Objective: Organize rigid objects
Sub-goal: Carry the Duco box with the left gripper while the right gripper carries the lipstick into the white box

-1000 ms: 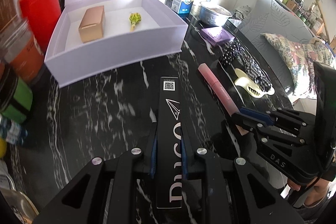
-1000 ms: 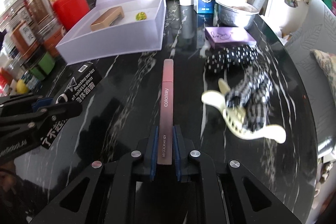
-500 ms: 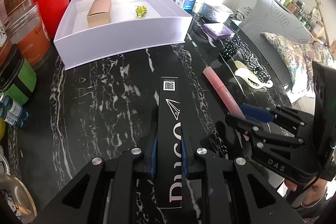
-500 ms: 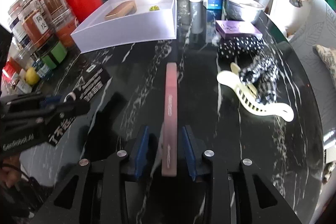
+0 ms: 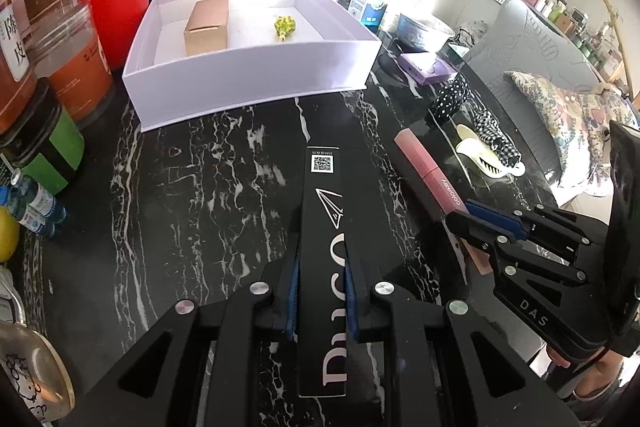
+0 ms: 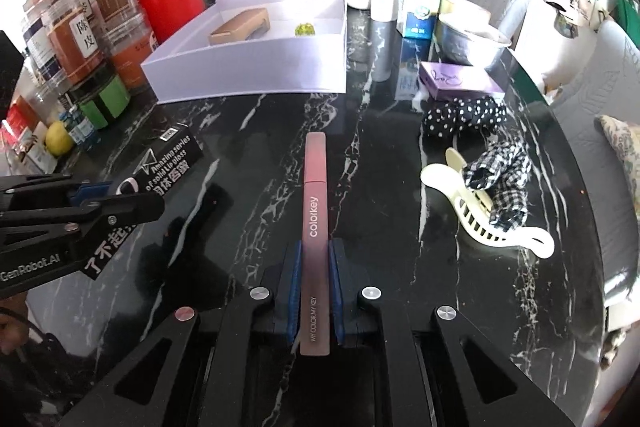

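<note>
Pink slim lip-gloss tube lettered "colorkey", clamped between the blue pads of the right gripper, its jaws having just closed on it; the tube projects forward over the black white-veined marble tabletop. Long flat black carton with a QR code, clenched likewise in the left gripper. Ahead of both tools: open lilac rectangular box containing a tan cardboard box. Right of the tube: cream plastic hair claw.

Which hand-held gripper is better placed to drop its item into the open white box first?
Probably the left hand-held gripper: its black carton points straight at the white box; the right's pink tube sits further aside.
</note>
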A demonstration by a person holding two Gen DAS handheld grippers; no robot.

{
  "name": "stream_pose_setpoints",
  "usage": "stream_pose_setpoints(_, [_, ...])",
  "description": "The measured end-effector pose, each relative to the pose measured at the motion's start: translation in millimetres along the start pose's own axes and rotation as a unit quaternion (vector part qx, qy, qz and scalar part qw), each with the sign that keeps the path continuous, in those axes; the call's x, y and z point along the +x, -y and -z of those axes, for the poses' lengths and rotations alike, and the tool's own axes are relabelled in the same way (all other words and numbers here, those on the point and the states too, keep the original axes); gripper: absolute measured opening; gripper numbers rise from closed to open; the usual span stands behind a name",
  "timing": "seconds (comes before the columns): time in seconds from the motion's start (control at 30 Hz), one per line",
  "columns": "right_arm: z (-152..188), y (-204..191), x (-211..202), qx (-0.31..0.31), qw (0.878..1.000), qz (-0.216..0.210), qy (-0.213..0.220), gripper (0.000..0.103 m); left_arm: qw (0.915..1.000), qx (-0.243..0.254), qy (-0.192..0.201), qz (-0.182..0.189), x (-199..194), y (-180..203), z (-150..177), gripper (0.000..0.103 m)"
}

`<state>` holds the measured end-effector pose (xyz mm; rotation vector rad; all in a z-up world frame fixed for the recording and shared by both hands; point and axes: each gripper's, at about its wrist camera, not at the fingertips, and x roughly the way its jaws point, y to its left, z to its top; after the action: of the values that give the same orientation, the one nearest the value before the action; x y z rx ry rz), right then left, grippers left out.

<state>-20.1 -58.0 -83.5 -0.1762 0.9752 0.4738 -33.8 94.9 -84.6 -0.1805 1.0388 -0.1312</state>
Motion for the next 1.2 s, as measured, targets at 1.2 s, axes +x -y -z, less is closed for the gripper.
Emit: stream_pose_setpoints(1.2, [-69.8,-59.9,-42.9,-0.102,0.991,-0.045,0.068,0.013,0.9960,-0.006,0.079,-0.042,-56.0,-20.7,-67.3,0.018])
